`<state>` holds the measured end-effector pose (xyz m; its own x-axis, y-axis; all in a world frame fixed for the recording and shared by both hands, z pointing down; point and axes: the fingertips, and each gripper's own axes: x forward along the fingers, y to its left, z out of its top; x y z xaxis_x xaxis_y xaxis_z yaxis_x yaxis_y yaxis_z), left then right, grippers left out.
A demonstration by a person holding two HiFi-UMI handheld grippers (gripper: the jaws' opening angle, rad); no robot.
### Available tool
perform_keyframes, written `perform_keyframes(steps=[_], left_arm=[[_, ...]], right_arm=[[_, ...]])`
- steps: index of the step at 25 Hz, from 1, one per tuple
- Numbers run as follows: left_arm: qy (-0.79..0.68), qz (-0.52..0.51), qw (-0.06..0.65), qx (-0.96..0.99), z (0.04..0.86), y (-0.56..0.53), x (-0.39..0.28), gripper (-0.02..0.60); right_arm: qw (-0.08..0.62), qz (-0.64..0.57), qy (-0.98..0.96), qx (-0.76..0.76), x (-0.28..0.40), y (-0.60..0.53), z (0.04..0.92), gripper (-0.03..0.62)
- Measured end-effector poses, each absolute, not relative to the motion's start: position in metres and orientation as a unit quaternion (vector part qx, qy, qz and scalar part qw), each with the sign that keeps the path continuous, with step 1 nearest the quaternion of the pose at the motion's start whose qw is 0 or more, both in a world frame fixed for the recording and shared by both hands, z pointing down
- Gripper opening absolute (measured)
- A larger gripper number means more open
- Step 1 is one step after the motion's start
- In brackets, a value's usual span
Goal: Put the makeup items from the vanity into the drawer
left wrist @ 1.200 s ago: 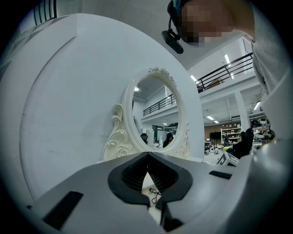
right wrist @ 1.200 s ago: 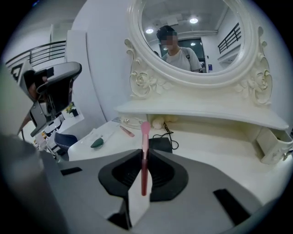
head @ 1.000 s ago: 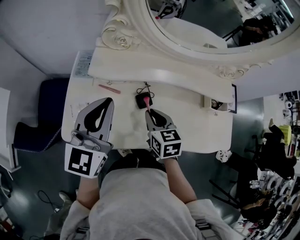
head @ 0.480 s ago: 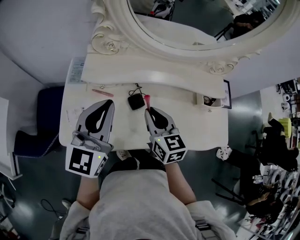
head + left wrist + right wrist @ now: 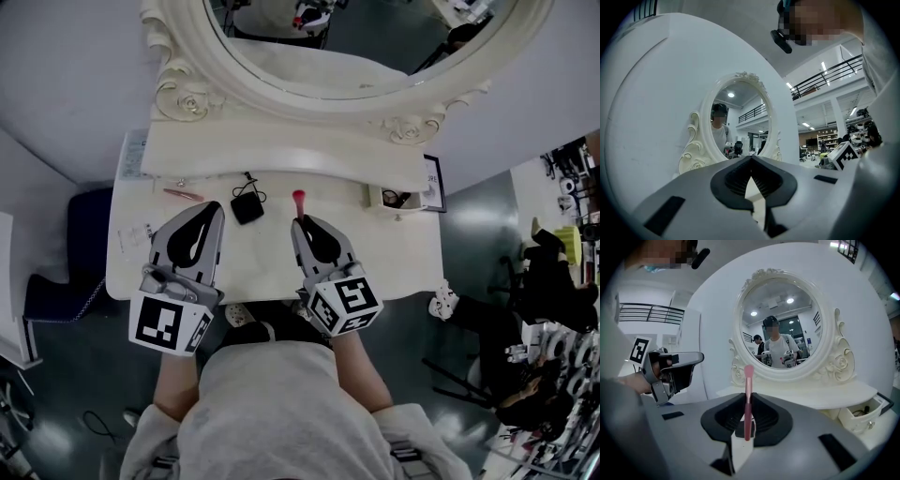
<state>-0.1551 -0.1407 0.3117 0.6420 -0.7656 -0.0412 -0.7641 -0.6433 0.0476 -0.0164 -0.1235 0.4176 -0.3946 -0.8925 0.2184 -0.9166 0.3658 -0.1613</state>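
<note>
My right gripper (image 5: 300,223) is shut on a pink makeup brush (image 5: 298,199), held above the white vanity top (image 5: 366,239). In the right gripper view the brush (image 5: 748,380) stands upright between the jaws of the right gripper (image 5: 747,399), bristle end up, in front of the oval mirror. To its right a small drawer (image 5: 398,198) stands open with something dark inside; the same drawer (image 5: 862,416) shows in the right gripper view. A black compact (image 5: 247,208) and a thin pink stick (image 5: 181,194) lie on the vanity. My left gripper (image 5: 216,206) hovers shut and empty over the left side.
The ornate white mirror frame (image 5: 187,94) rises along the back of the vanity. Papers (image 5: 134,150) lie at the far left edge. A dark blue stool (image 5: 75,244) stands on the floor to the left. The left gripper (image 5: 675,371) shows beside the right one.
The right gripper has carried the pink brush to the right, away from the black compact. The head view has shifted, so the vanity sits further left and higher. The left gripper has kept its place.
</note>
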Motion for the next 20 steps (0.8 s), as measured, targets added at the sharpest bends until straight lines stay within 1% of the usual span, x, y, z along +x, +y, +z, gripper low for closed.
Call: perform_keyframes(steps=[20], left_arm=[[-0.378, -0.034, -0.002, 0.925, 0.293, -0.128, -0.045, 0.014]], right_arm=[[0.021, 0.114, -0.796, 0.594, 0.103, -0.1, 0.396, 0.052]])
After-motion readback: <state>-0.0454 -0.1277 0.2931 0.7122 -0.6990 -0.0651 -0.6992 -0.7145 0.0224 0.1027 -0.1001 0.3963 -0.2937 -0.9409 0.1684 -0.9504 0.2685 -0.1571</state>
